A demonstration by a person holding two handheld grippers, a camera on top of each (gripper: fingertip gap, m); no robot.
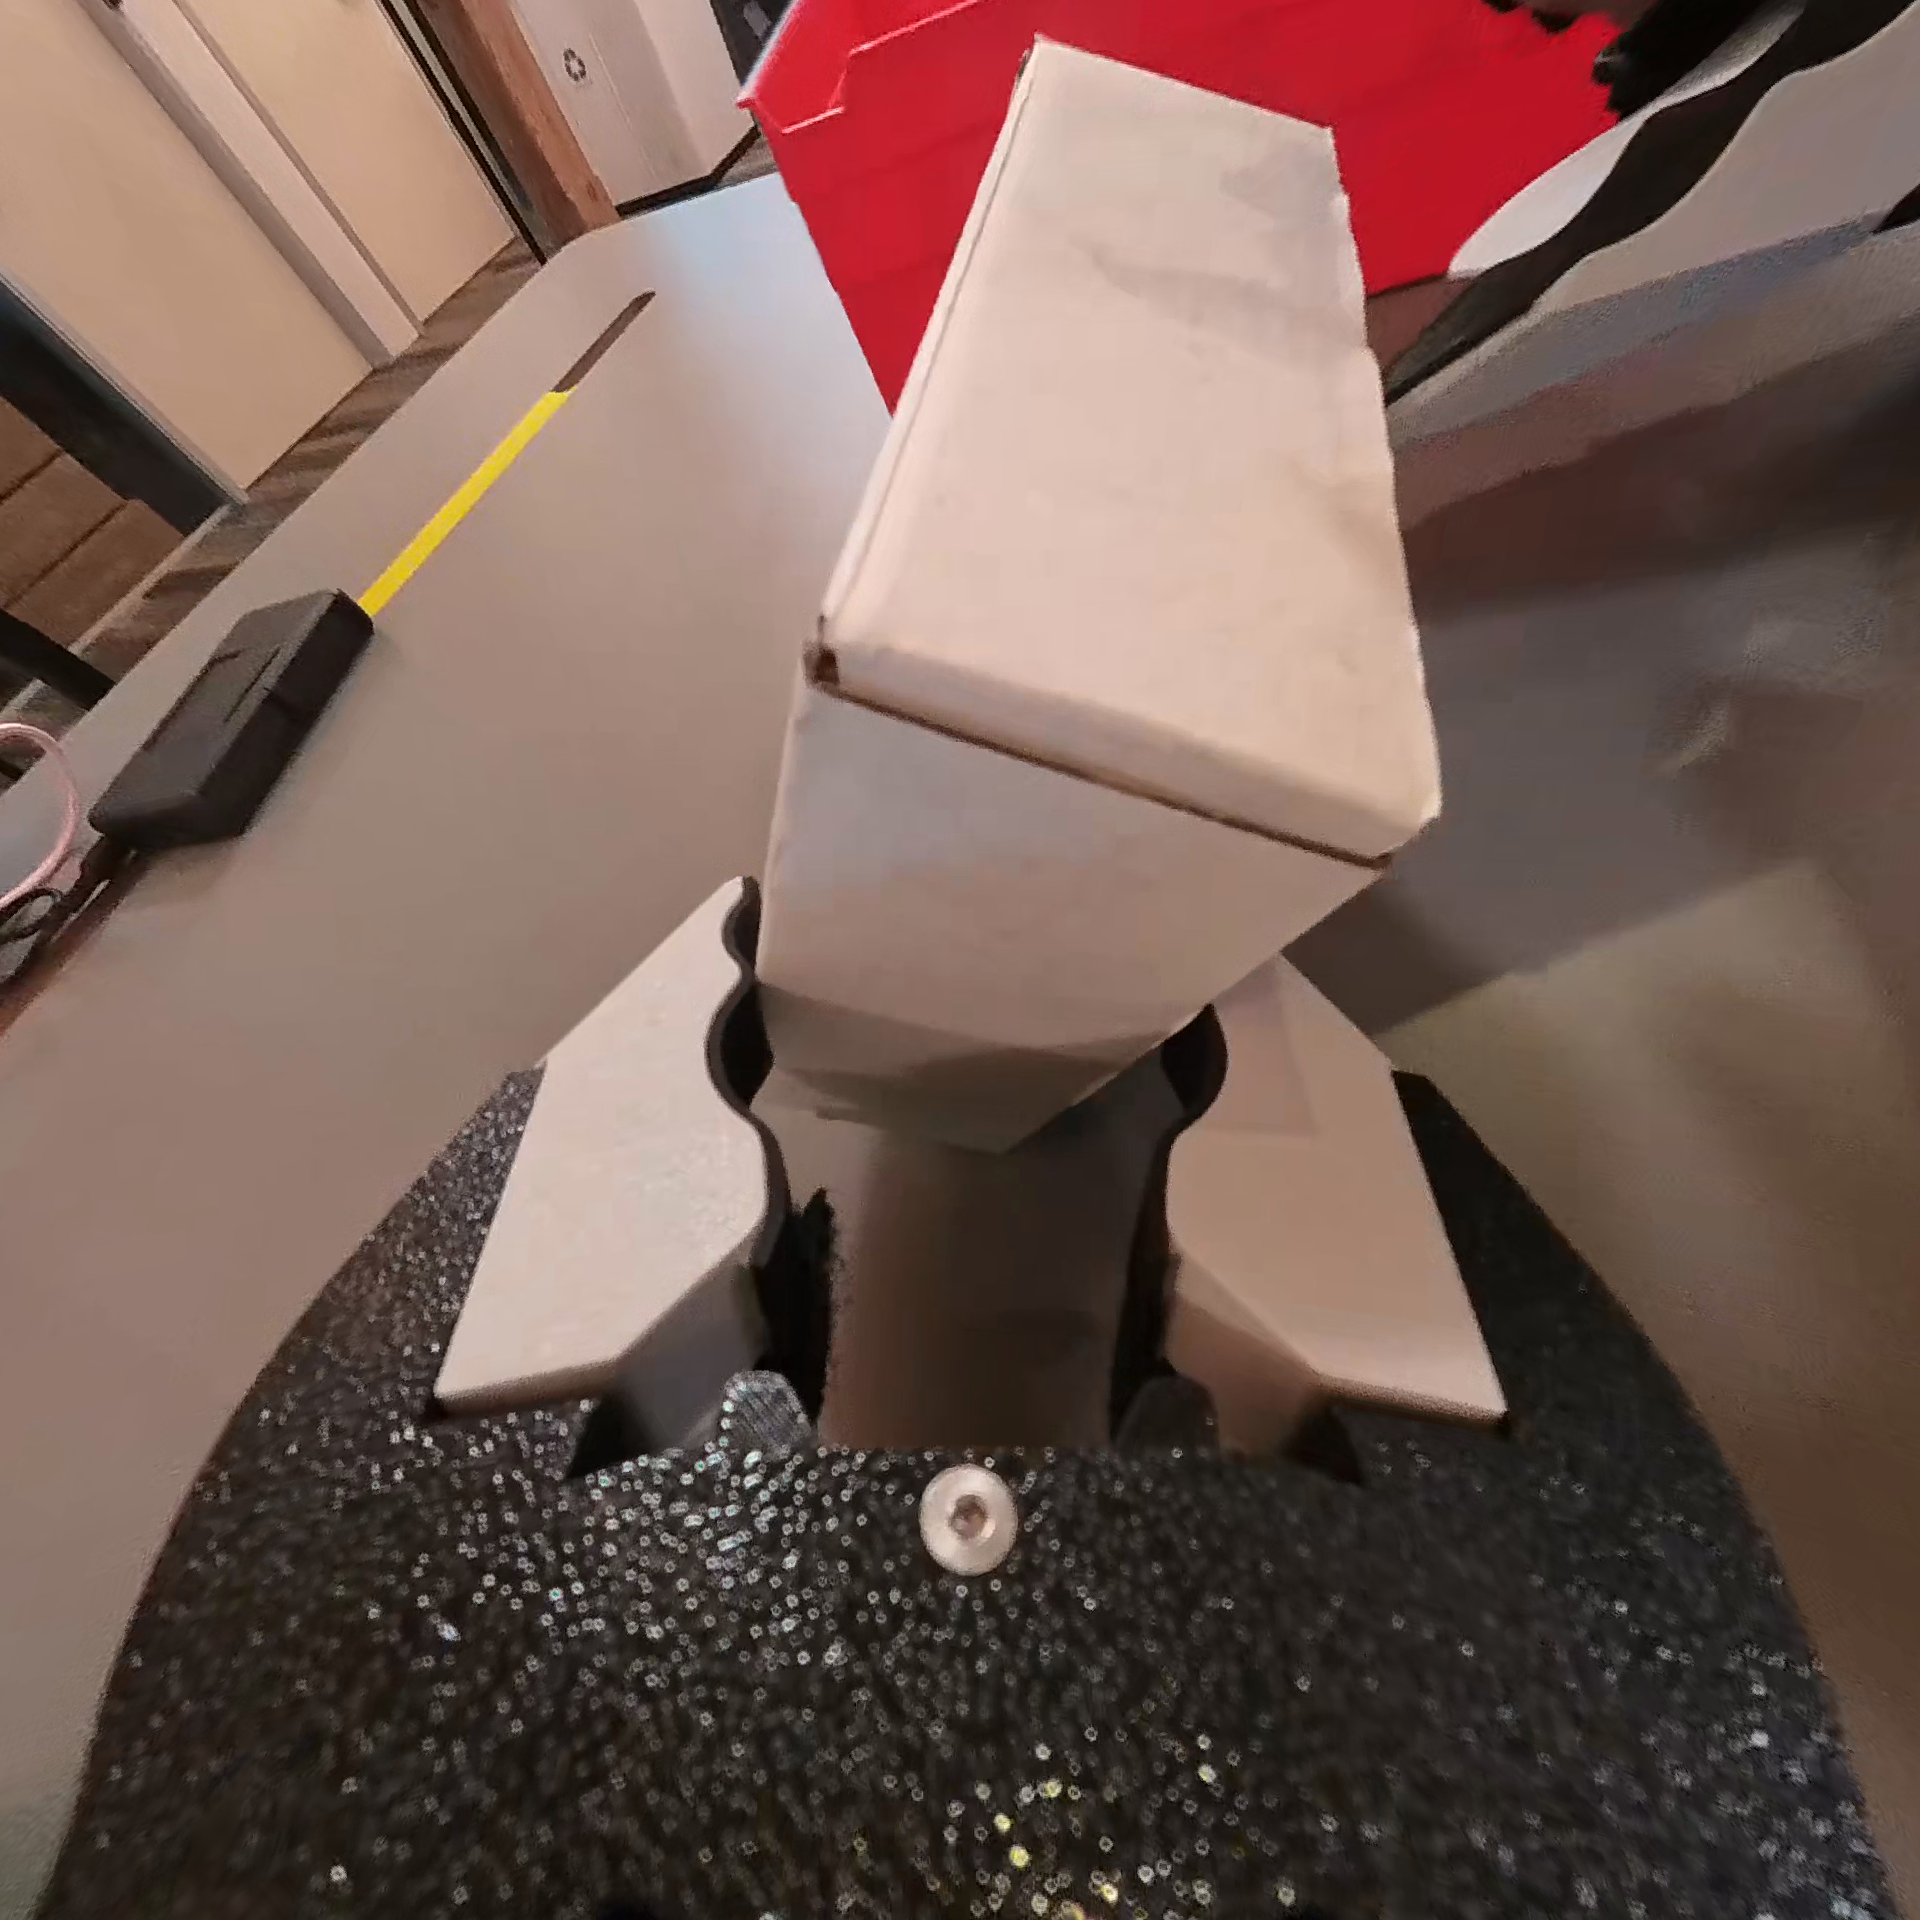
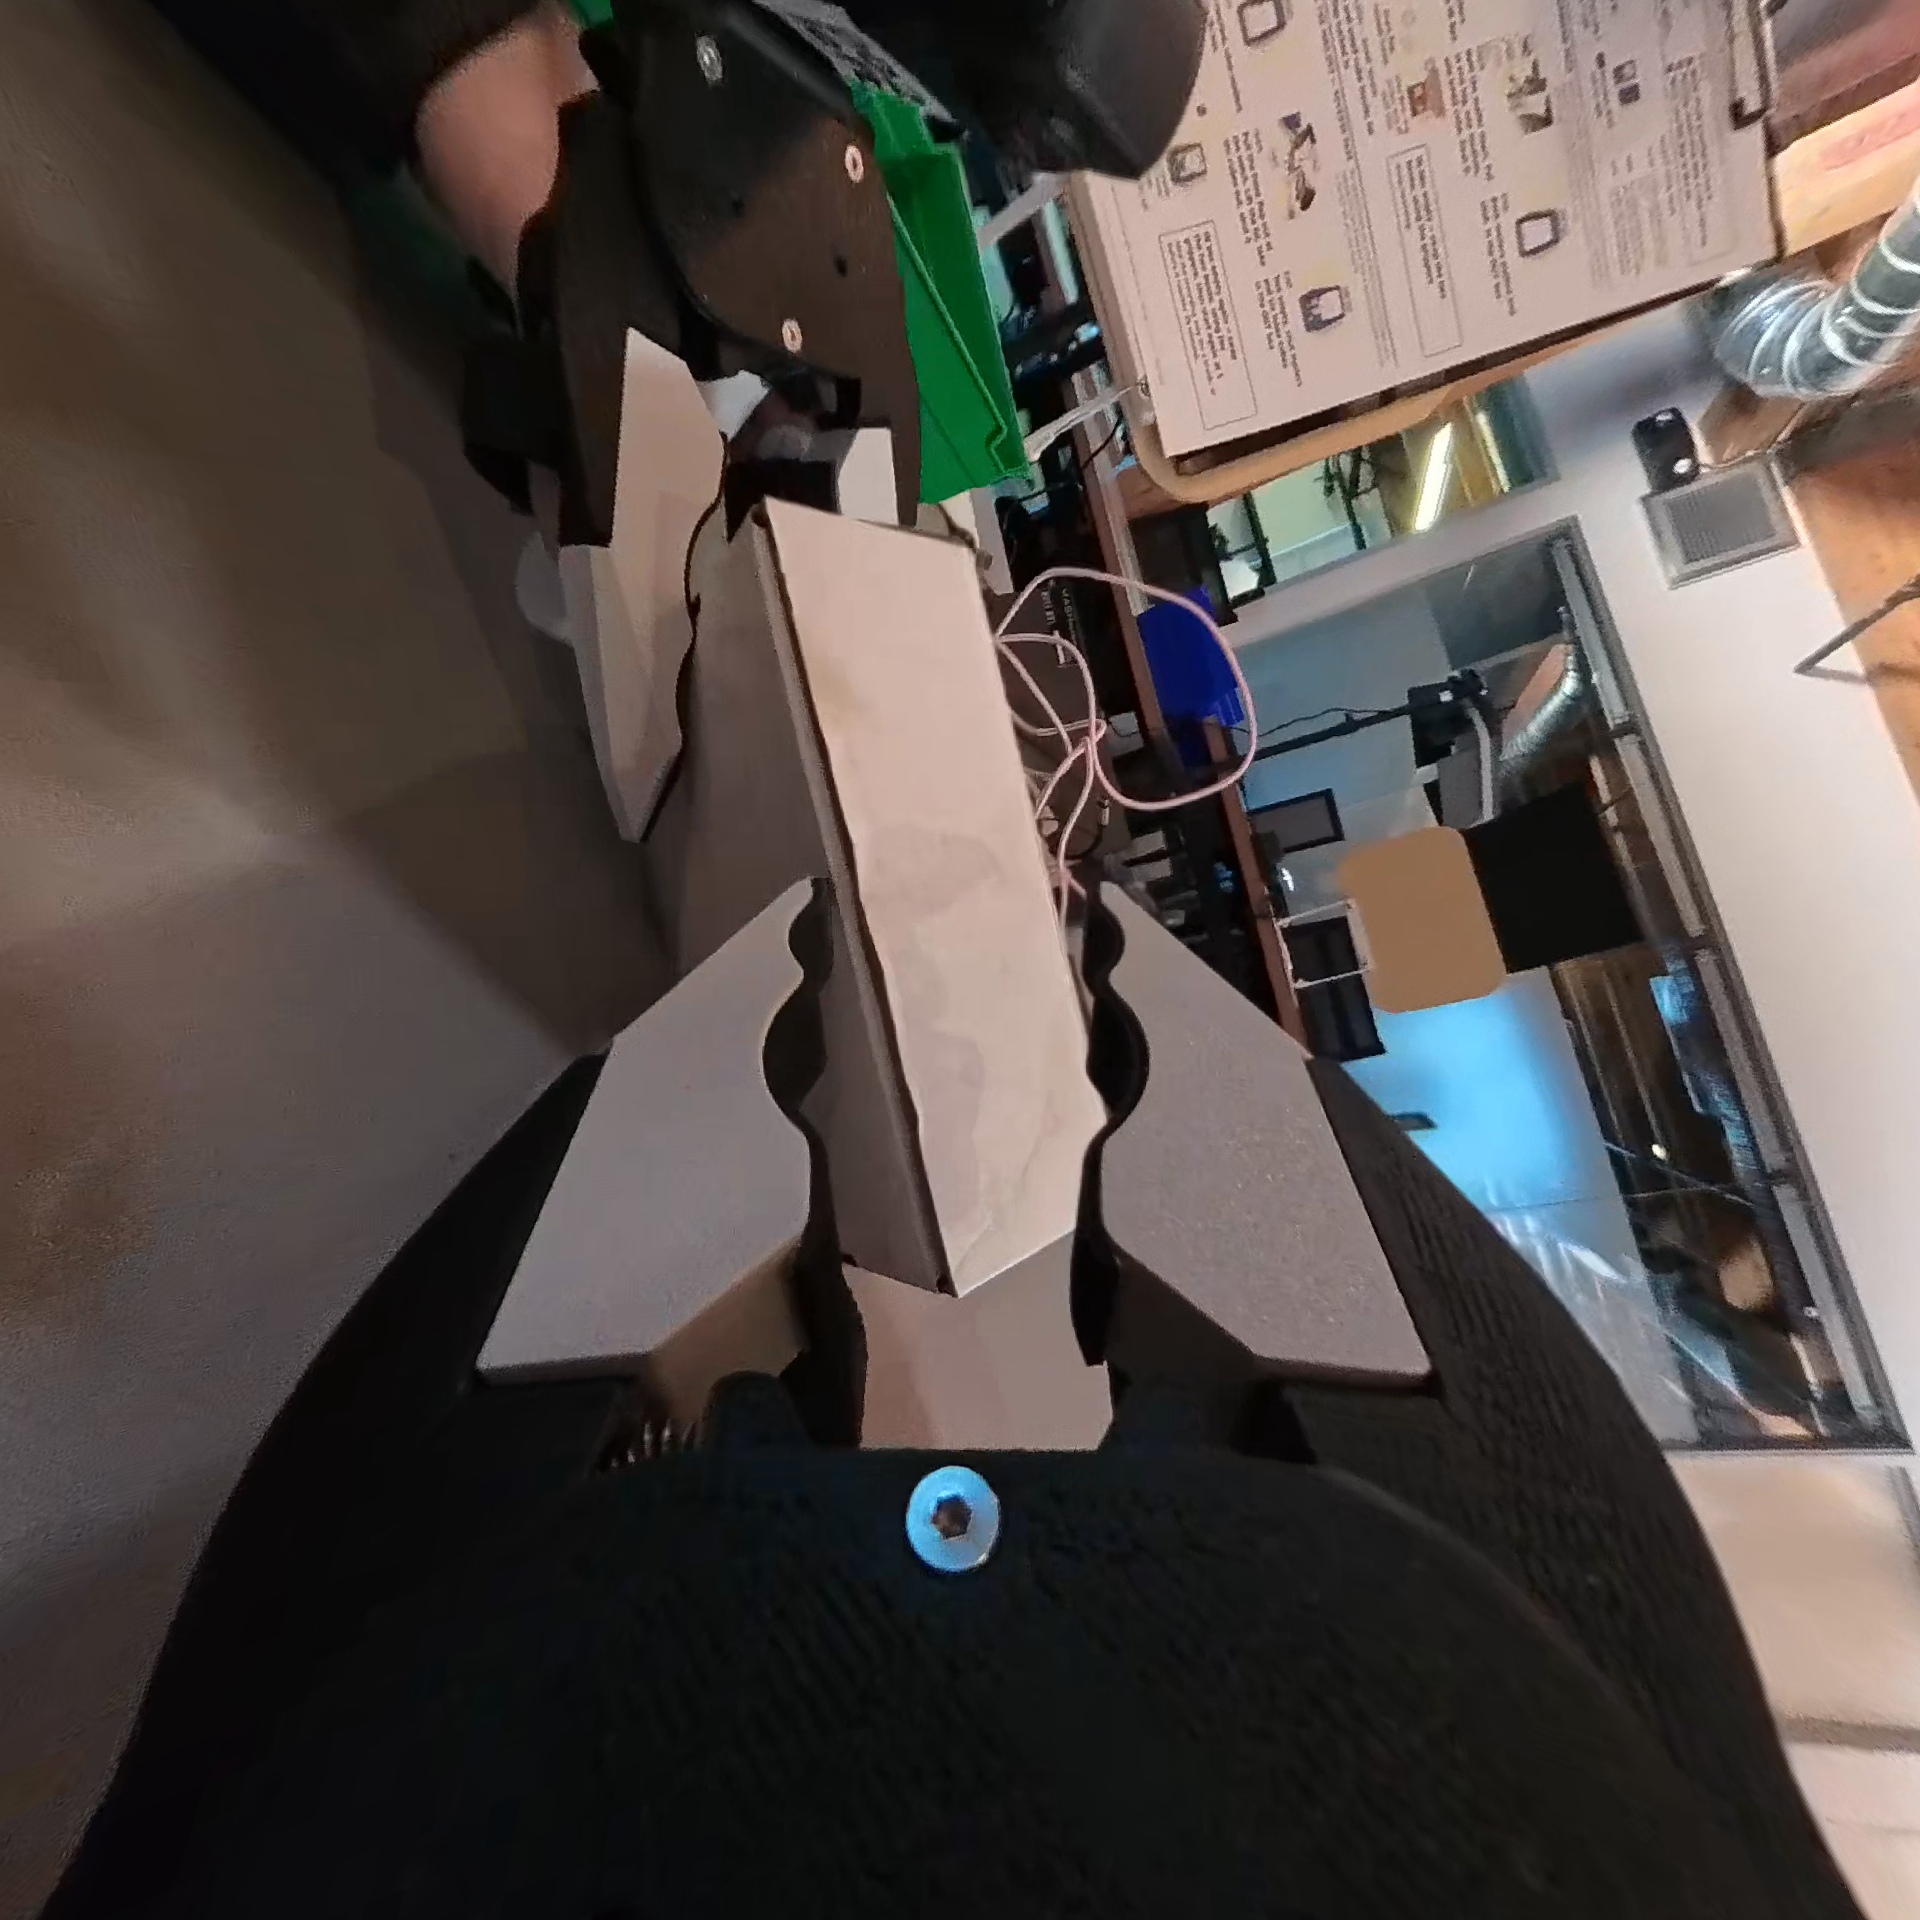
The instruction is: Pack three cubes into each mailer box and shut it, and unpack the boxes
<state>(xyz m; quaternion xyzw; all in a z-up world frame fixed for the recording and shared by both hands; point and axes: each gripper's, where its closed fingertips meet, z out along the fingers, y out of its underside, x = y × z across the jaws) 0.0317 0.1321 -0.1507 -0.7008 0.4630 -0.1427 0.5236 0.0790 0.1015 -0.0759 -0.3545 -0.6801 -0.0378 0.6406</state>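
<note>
Above the table, both tools grip the closed mailer box.

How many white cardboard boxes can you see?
1. The closed white cardboard mailer box is up off the grey table, gripped at one end by the left gripper, the other by the right gripper. More may be hidden.

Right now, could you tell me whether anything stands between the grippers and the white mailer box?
Nothing visible does. The left gripper already has the closed white mailer box between its jaws at one end, and the right gripper grips the opposite end, the box lifted off the grey table.
</note>
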